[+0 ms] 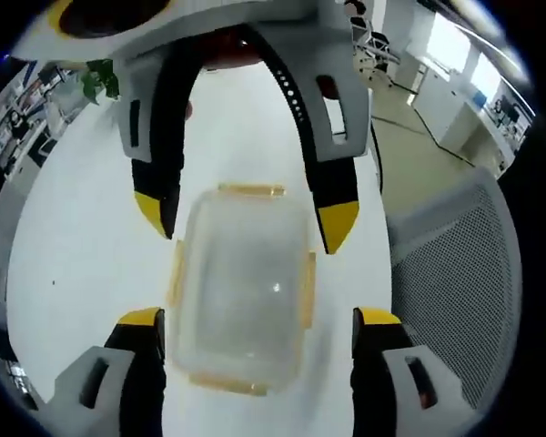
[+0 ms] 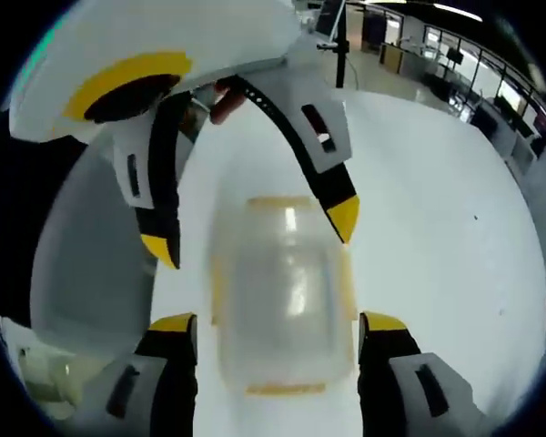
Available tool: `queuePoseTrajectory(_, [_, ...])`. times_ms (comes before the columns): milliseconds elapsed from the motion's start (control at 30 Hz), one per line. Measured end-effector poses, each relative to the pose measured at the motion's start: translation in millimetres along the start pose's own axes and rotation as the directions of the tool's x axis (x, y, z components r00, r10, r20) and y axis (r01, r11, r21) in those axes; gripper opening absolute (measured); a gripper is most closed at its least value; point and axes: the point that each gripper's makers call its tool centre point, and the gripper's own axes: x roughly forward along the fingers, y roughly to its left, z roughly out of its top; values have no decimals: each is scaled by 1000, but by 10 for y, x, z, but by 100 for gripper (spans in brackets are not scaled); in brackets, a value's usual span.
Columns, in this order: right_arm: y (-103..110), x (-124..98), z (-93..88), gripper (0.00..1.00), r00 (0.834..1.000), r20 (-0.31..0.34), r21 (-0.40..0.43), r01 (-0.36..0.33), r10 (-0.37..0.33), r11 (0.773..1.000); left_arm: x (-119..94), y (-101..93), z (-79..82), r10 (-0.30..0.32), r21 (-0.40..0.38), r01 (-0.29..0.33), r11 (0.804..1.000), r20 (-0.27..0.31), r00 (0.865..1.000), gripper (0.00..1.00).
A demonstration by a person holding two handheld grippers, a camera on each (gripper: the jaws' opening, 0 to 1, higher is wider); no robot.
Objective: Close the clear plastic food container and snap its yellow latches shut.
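The clear plastic container (image 1: 241, 287) rests on the white table (image 1: 82, 264) with its lid on top. Yellow latches run along its sides: the far latch (image 1: 250, 189), a side latch (image 1: 308, 287) and the near latch (image 1: 227, 384). My left gripper (image 1: 259, 317) is open, one jaw on either side of the container's near end. My right gripper (image 1: 247, 218) reaches in from the opposite end, also open and straddling it. In the right gripper view the container (image 2: 282, 291) looks blurred between the right gripper (image 2: 278, 322) and the left gripper (image 2: 252, 234).
A grey perforated chair back (image 1: 455, 273) stands beside the table's edge. A green plant (image 1: 100, 82) sits at the far side. A person's fingers (image 2: 226, 102) hold the left gripper. Office desks (image 2: 491, 91) lie beyond the table.
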Motion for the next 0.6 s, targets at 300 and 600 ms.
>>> queuePoseTrajectory(300, [7, 15, -78, 83, 1000, 0, -6, -3, 3, 1000, 0, 62, -66, -4, 0, 4, 1000, -5, 1000, 94])
queuePoseTrajectory(600, [8, 34, -63, 86, 1000, -1, -30, 8, -8, 1000, 30, 92, -133, -14, 7, 14, 1000, -20, 1000, 97])
